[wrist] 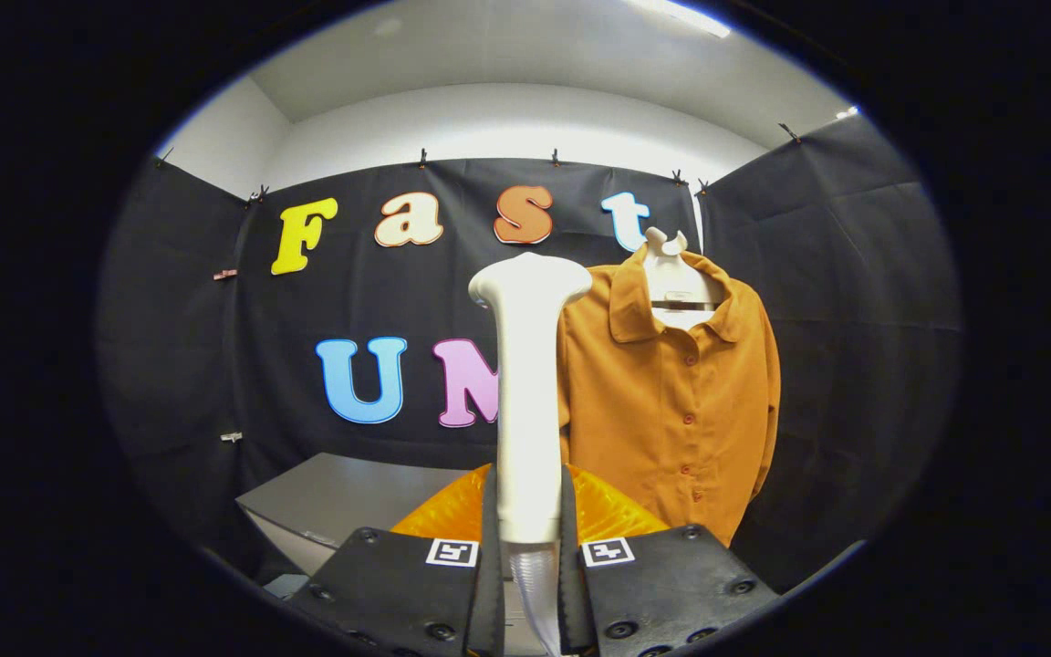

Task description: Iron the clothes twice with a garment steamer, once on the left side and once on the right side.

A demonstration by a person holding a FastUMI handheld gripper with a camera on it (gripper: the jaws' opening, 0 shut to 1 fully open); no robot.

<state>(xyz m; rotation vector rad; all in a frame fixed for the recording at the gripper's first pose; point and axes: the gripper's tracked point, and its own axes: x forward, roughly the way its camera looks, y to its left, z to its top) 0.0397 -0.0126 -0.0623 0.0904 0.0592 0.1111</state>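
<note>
While clamped, steamer [527,383] beside shirt [671,401]

Cloth-walled recording booth [836,274], indoors

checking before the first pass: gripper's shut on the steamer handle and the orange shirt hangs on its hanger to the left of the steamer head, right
Not quite. In the gripper view the gripper is shut on the steamer handle, but the orange shirt on its hanger hangs to the right of the steamer head, not the left.

claw [526,584] | two flat finger plates showing | round screws dotting each plate | square black-and-white marker sitting on each plate's inner top corner
</note>
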